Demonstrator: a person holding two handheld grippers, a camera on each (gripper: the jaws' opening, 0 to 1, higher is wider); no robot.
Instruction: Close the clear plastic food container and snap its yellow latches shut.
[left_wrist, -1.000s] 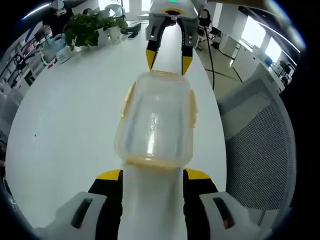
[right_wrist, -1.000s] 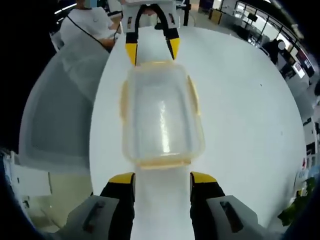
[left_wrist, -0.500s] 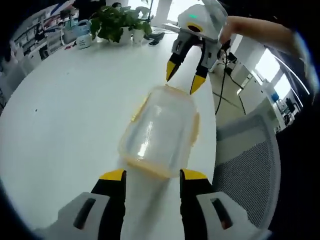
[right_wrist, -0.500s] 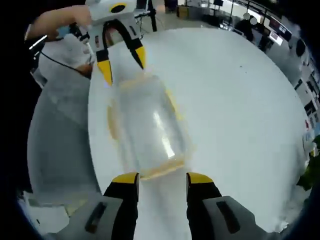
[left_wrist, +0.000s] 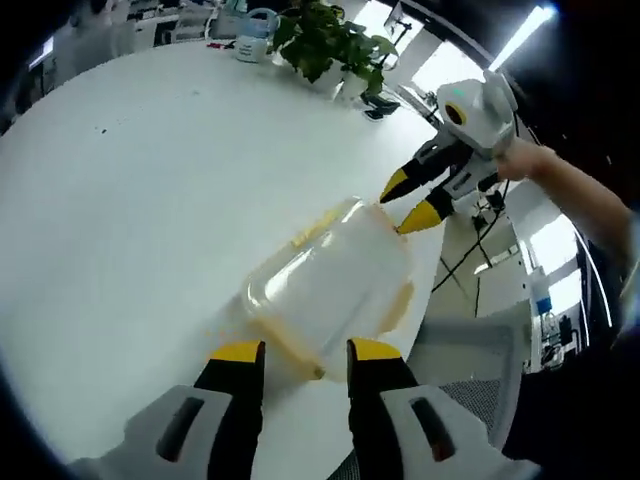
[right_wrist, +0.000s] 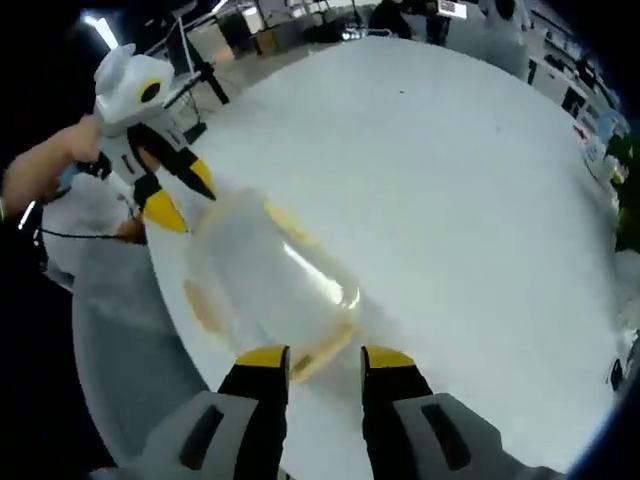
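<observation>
Container, clear, light, slippery-looking plastic, lies between left gripper and right gripper; both parted, unladen. Grip judged best at yellow latches.

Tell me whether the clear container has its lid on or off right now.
Lid on: the clear container reads as a closed box lying on the white table, yellow latches along its edges. Whether they are snapped shut, cannot tell.

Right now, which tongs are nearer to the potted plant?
Right. The right tongs sit at the container's far end, toward the plant; left tongs at its near end.
</observation>
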